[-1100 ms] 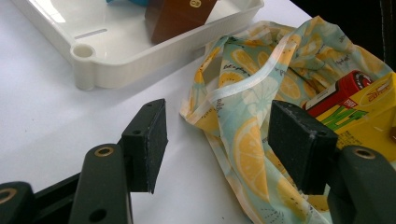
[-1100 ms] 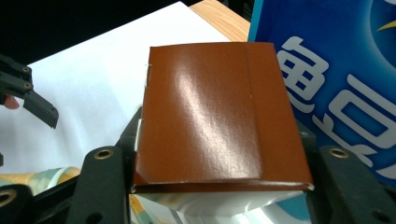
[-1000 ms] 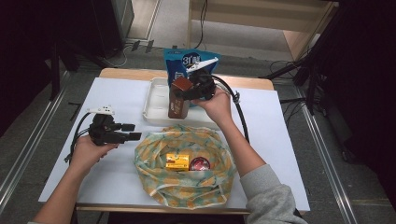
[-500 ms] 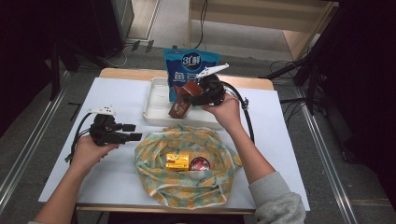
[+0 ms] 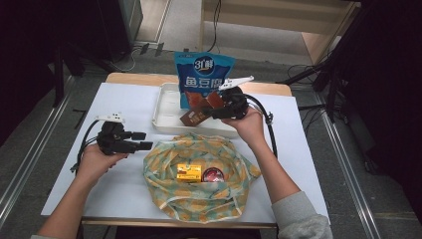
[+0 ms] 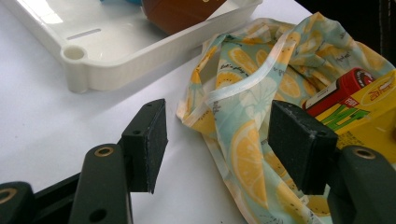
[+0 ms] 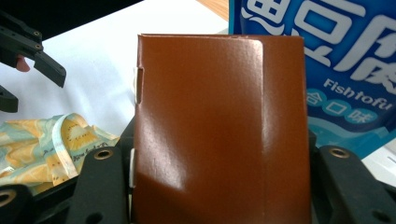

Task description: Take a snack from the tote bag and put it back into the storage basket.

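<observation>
Jaws of the right gripper (image 5: 206,113) pinch a brown box (image 5: 198,110) over the white tray (image 5: 166,115) — blue bag (image 5: 203,74) behind, left gripper (image 5: 143,141) spread.

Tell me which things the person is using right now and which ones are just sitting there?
In use:
- brown box, gripped by the right gripper
- white tray under it

Just sitting:
- blue fish tofu bag
- lemon-print cloth bag
- yellow carton and red tin inside it
- left gripper, open and idle
</observation>
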Available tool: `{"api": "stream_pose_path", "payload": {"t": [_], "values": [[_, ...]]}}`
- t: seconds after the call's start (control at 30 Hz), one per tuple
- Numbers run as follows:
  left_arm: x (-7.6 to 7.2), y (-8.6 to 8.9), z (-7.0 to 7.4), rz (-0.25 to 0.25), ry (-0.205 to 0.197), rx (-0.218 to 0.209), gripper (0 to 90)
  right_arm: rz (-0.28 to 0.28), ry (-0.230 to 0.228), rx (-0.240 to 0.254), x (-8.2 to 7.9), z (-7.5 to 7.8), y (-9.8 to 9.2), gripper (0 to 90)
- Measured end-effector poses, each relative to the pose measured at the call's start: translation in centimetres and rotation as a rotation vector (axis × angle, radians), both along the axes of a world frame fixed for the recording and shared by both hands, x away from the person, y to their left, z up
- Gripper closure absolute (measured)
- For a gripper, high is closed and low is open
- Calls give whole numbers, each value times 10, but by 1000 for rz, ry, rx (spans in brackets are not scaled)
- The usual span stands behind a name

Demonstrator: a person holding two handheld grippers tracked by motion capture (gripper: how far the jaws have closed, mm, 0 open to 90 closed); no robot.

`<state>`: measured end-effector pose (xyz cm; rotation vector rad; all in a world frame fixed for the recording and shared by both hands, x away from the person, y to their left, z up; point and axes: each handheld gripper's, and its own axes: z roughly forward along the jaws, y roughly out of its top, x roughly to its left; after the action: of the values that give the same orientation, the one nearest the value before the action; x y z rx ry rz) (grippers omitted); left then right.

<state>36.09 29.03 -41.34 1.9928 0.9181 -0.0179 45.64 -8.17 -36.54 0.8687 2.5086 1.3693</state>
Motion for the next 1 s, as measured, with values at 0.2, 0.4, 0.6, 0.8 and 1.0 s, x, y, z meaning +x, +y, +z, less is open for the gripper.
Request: {"api": "stream_pose_path", "payload": {"t": [0.2,0.4,0.6,0.8,1.0], "values": [[1,0,0,-1,2,2,381,-5,12,0,-2,-5,-8,441],[2,-2,0,-4,3,-3,381,-4,18,9,-4,-11,-15,442],[2,-2,1,-9,7,-20,382,-9,40,10,-6,-19,-23,443],[3,-3,1,-11,7,-13,381,-2,42,8,-7,-25,-26,443],[3,-4,0,-14,6,-8,381,10,53,-3,-6,-30,-25,441]]}}
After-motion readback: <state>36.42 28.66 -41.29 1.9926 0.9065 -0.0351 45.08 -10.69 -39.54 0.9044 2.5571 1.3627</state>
